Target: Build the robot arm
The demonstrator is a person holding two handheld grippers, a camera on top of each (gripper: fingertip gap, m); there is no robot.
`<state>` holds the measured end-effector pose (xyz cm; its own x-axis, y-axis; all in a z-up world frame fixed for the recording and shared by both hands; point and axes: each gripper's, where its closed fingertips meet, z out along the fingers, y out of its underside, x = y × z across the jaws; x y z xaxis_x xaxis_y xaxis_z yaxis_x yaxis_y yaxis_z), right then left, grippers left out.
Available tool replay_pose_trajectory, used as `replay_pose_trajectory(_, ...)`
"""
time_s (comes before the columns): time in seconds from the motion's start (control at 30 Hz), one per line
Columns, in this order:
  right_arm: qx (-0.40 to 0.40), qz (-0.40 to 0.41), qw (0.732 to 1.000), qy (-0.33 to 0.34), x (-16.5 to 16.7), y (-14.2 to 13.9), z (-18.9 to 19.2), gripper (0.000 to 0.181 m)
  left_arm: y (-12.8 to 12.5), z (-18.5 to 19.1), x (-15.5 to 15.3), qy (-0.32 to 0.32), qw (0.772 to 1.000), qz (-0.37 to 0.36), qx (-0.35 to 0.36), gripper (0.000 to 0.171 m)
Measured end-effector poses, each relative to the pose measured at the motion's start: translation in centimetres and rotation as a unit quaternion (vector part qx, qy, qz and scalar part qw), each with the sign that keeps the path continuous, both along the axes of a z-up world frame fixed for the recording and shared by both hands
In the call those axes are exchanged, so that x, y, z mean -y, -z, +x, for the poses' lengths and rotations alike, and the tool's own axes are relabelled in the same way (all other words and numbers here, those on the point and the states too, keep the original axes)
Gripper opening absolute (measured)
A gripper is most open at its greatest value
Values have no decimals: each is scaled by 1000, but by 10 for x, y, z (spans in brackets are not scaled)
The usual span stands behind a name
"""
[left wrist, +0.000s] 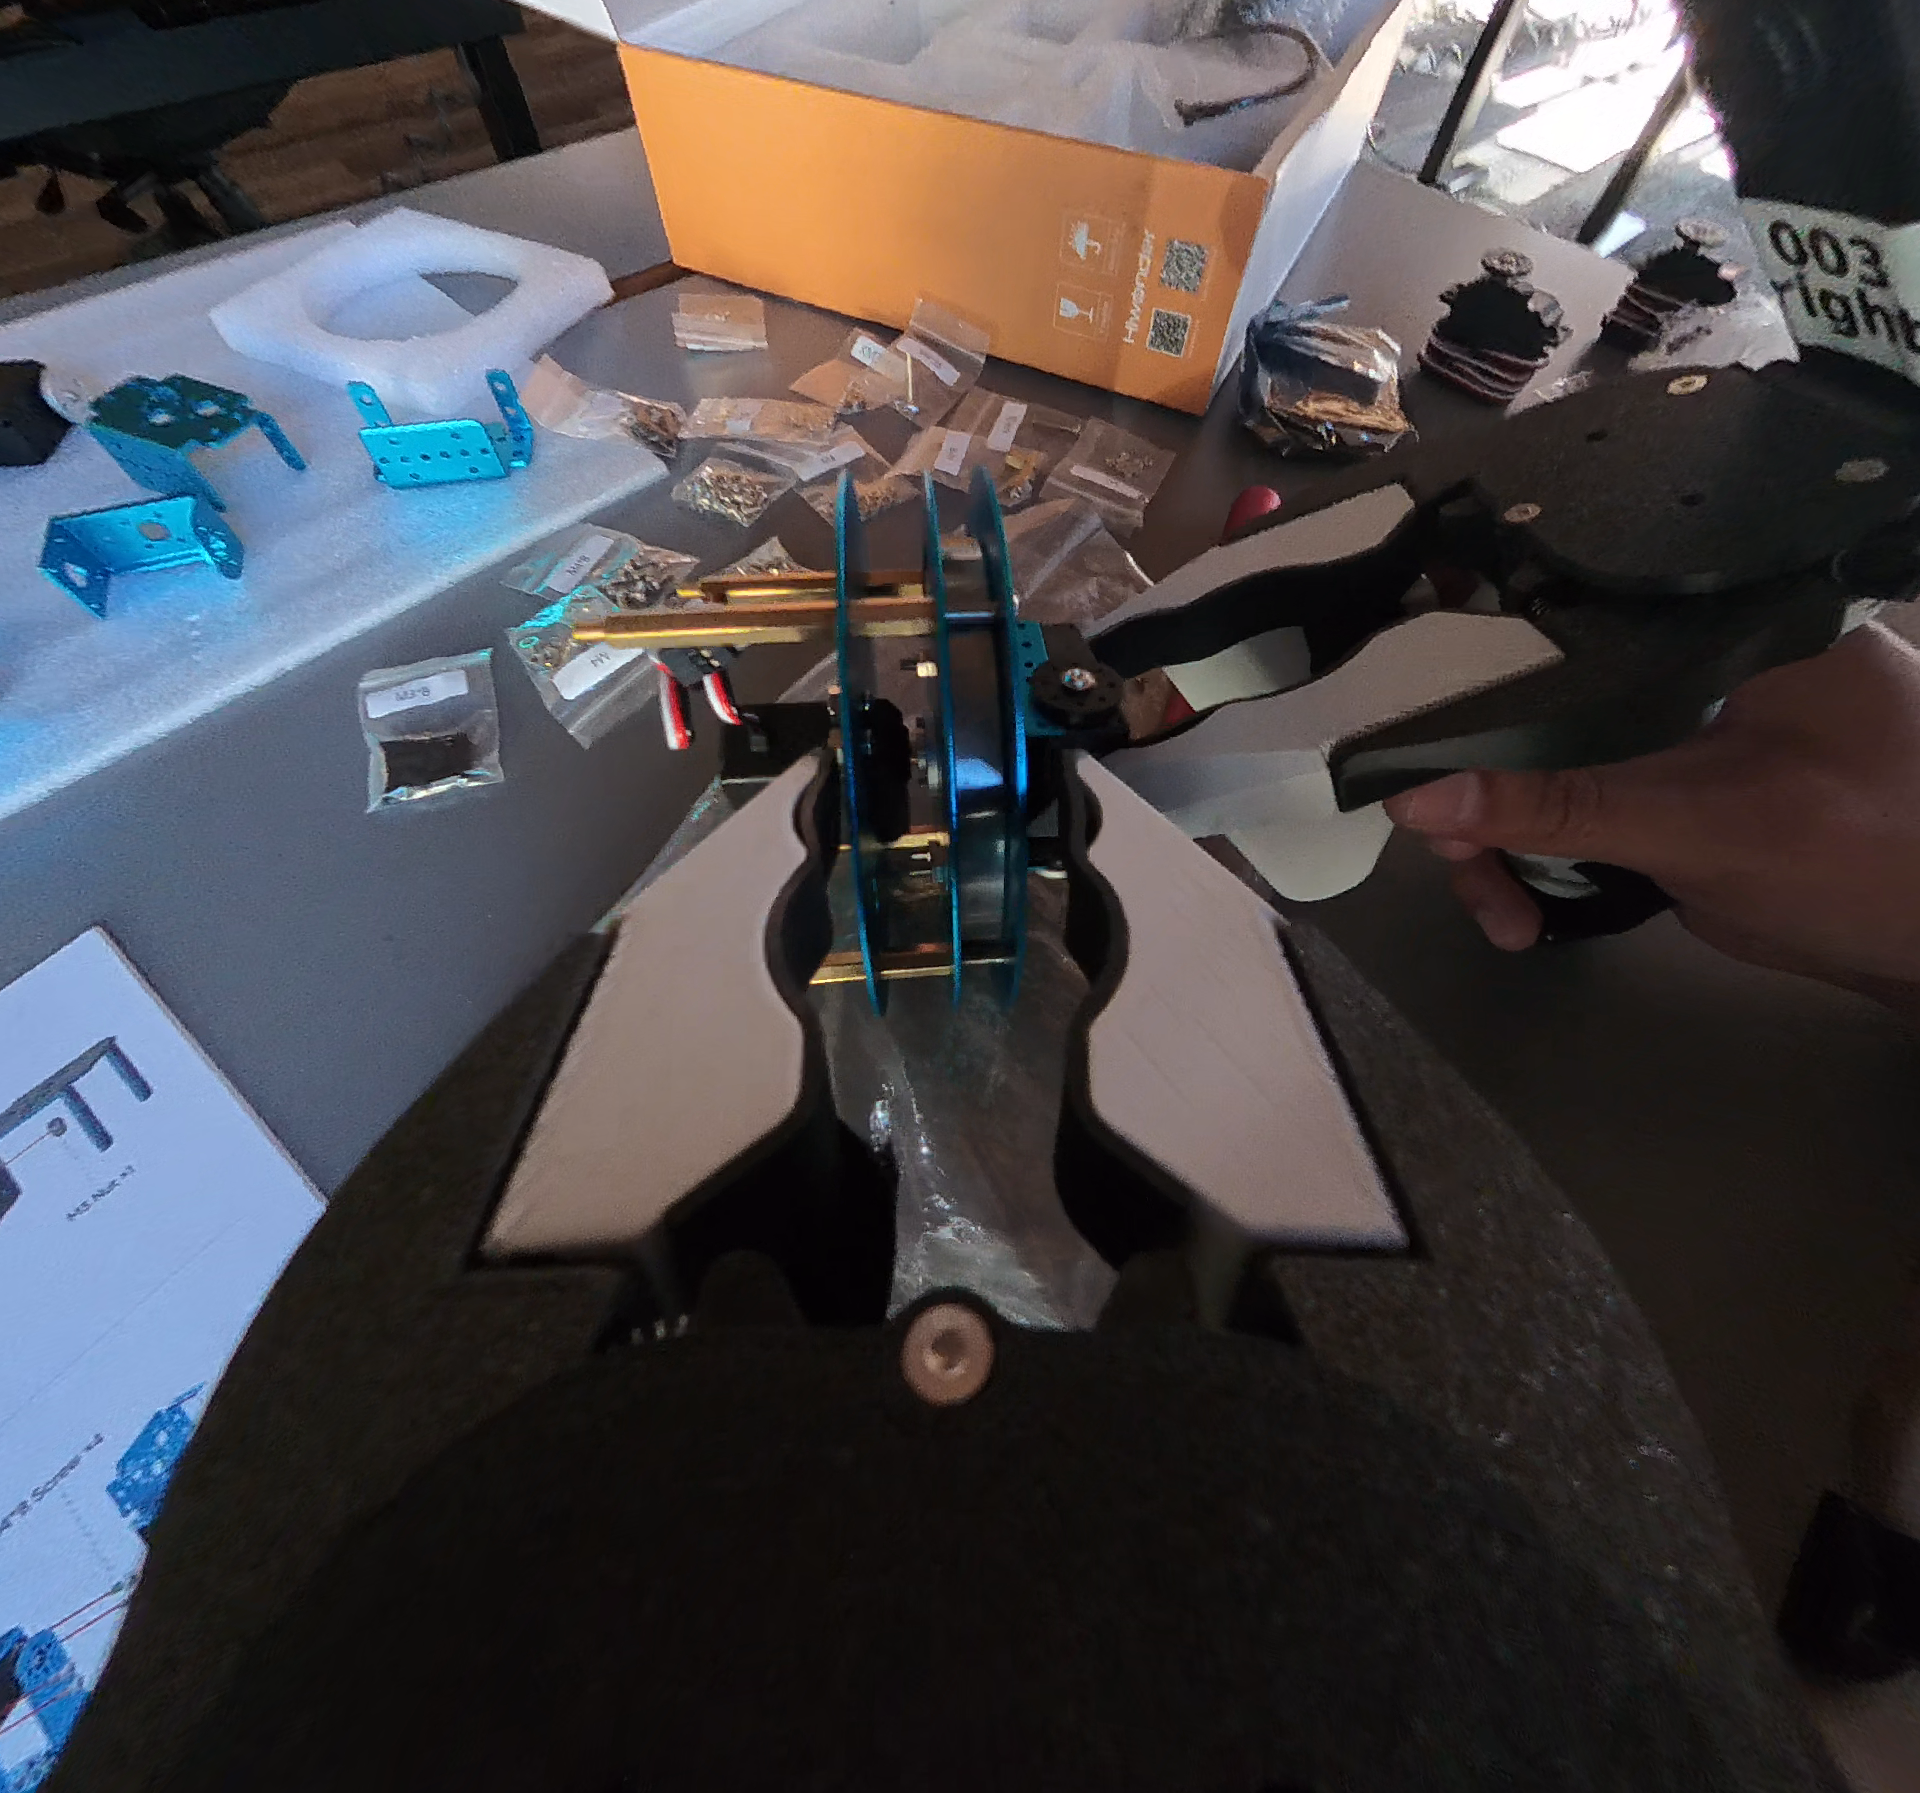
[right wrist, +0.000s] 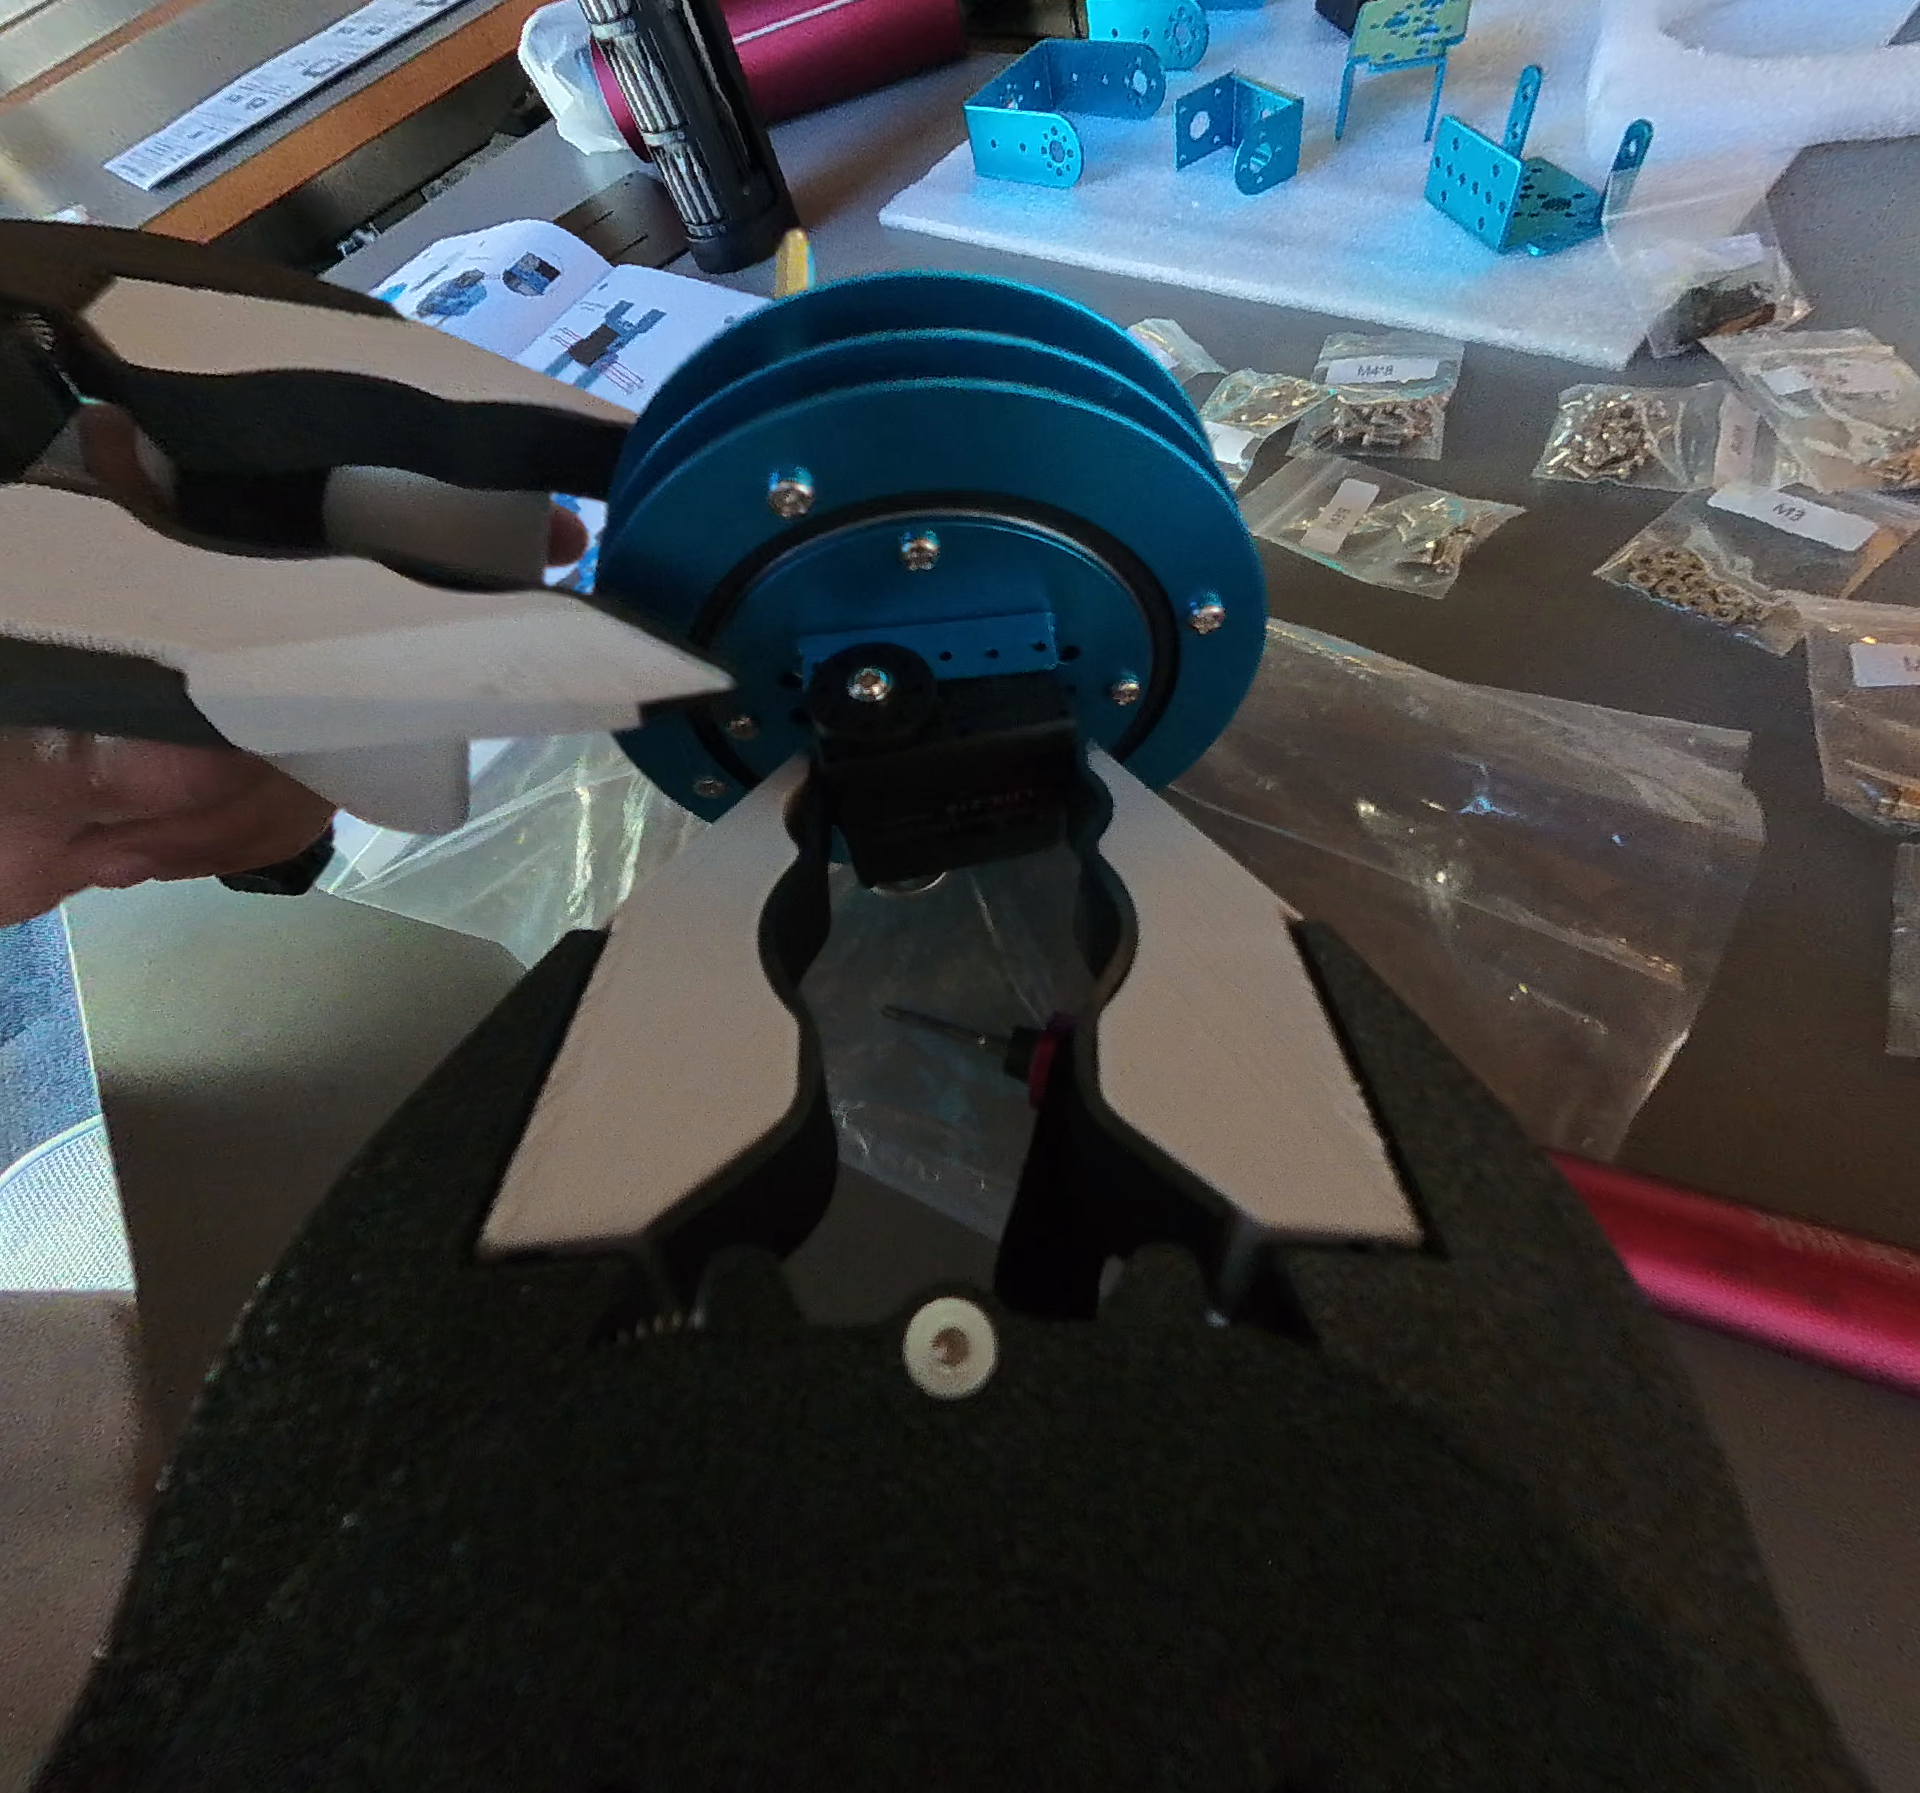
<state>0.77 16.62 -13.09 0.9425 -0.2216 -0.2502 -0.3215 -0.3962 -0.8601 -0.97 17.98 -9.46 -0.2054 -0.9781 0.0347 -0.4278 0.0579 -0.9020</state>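
Blue disc assembly (left wrist: 928, 746) (three stacked discs on brass standoffs (left wrist: 727, 623)) held above a grey table (left wrist: 312, 767). The left gripper (left wrist: 940, 777) clasps the discs edge-on; the right gripper (right wrist: 951, 767) clenches the black servo (right wrist: 940, 787) mounted on the front disc. Scattered on the table: small bags of screws (right wrist: 1371, 413), blue metal brackets (right wrist: 1060, 112) on white foam sheet (right wrist: 1299, 237), an open orange box (left wrist: 935, 216), and a clear plastic bag (right wrist: 1455, 860). Wooden benches behind.
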Motion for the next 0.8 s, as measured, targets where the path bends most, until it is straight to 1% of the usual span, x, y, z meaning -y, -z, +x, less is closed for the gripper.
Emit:
replay_pose_trajectory(0.17, 9, -10, 1000, -3, -3, 0, -1, 44, 6, 6, 1, -2, 998, 32, -47, 50)
replay_pose_trajectory(0.27, 7, -8, 1000, 0, -3, 0, 0, 44, 5, 9, 1, -5, 998, 40, -58, 54)
replay_pose_trajectory(0.33, 6, -6, 1000, 0, -2, 0, 1, 44, 5, 10, 1, -4, 997, 37, -64, 54)
replay_pose_trajectory(0.4, 3, -5, 1000, -3, -3, 0, 1, 44, 3, 7, 2, 0, 997, 26, -73, 59)
replay_pose_trajectory(0.5, 8, -7, 1000, -5, -3, 1, 0, 44, -7, 1, 6, 15, 997, -6, -74, 65)
replay_pose_trajectory(0.57, 8, -6, 1000, -5, -3, 0, 0, 44, -15, 2, 10, 21, 997, -46, -65, 64)
replay_pose_trajectory(0.63, 10, -6, 1000, -6, -3, 1, 0, 44, -13, 7, 12, 23, 996, -59, -68, 65)
replay_pose_trajectory(0.73, 14, -6, 1000, -8, -3, 0, -1, 44, -4, 14, 12, 20, 996, -43, -78, 64)
replay_pose_trajectory(0.77, 15, -6, 1000, -9, -3, 1, -1, 44, -1, 15, 12, 20, 996, -34, -82, 62)
replay_pose_trajectory(0.8, 16, -6, 1000, -9, -3, 1, -1, 44, 3, 16, 12, 19, 996, -23, -86, 57)
